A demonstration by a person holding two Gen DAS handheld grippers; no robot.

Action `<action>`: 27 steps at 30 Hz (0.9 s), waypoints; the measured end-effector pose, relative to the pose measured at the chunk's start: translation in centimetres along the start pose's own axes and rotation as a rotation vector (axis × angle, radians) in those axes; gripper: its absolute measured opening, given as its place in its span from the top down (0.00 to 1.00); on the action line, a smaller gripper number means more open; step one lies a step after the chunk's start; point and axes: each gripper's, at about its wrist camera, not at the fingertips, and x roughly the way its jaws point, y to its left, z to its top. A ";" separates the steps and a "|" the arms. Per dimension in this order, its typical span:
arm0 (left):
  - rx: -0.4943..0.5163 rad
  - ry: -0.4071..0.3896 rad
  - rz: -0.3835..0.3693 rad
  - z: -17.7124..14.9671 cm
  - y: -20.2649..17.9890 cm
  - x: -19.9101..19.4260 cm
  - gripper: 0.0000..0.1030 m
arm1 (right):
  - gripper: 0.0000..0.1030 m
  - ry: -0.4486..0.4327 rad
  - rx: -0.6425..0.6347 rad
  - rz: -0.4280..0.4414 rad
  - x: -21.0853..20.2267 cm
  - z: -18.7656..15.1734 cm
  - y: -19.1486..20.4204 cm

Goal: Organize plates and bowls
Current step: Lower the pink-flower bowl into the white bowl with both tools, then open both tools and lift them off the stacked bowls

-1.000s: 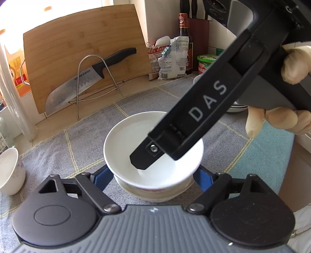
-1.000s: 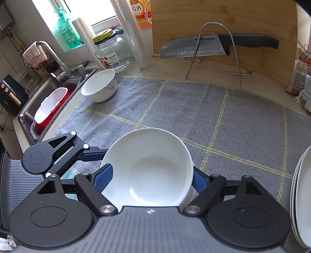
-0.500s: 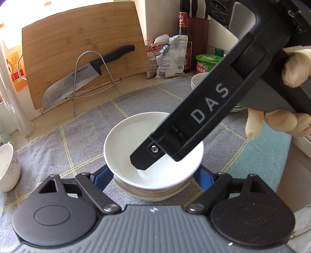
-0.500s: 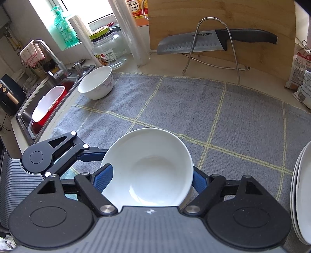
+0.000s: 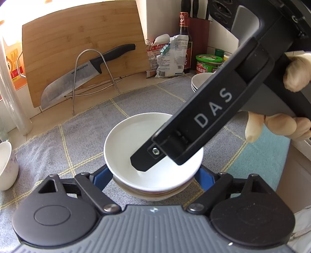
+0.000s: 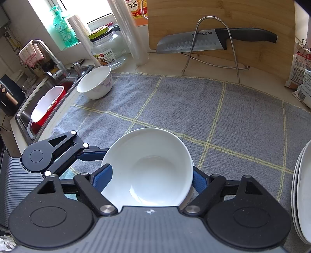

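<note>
White bowl (image 6: 149, 167) sits nested on a second bowl (image 5: 153, 193), near the front edge of the grey checked mat (image 6: 223, 111). Right gripper (image 6: 149, 179): blue pads pressed against the white bowl's rim on both sides, pinching it. Left gripper (image 5: 153, 177): jaws opening; pads flank the lower bowl of the stack, contact unclear. Spare patterned bowl (image 6: 96, 82) stands at the mat's far left corner, beside the sink (image 6: 25, 114). Plate stack (image 6: 302, 194) rests at the mat's right edge. Knife (image 6: 210, 39) lies in a wire rack against the cutting board (image 6: 252, 15) behind the mat.
</note>
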 end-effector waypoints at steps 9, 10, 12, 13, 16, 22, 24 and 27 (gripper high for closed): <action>-0.013 -0.002 -0.002 -0.1 0.1 0.1 0.10 | 0.12 -0.002 0.007 0.003 0.1 0.0 0.0; -0.014 -0.002 -0.004 -0.1 0.1 0.1 0.10 | 0.11 -0.003 0.010 0.005 0.2 0.0 0.0; -0.016 -0.001 -0.005 -0.1 0.2 0.2 0.09 | 0.10 -0.001 0.009 0.008 0.3 0.1 0.0; -0.018 -0.001 -0.005 -0.1 0.2 0.2 0.08 | 0.09 -0.001 0.008 0.007 0.3 0.1 0.0; -0.022 0.001 -0.003 -0.1 0.2 0.2 0.08 | 0.08 -0.001 -0.003 0.002 0.3 0.1 0.2; 0.005 -0.008 0.011 -0.2 -0.1 -0.1 0.07 | 0.00 -0.033 -0.036 -0.063 -0.2 0.2 0.2; -0.002 -0.012 0.008 -0.2 -0.1 -0.3 0.07 | 0.00 -0.039 -0.026 -0.069 -0.4 0.3 -0.2; -0.001 -0.022 0.008 -0.3 0.0 -0.7 0.07 | 0.00 -0.044 -0.023 -0.102 -0.6 0.1 -0.9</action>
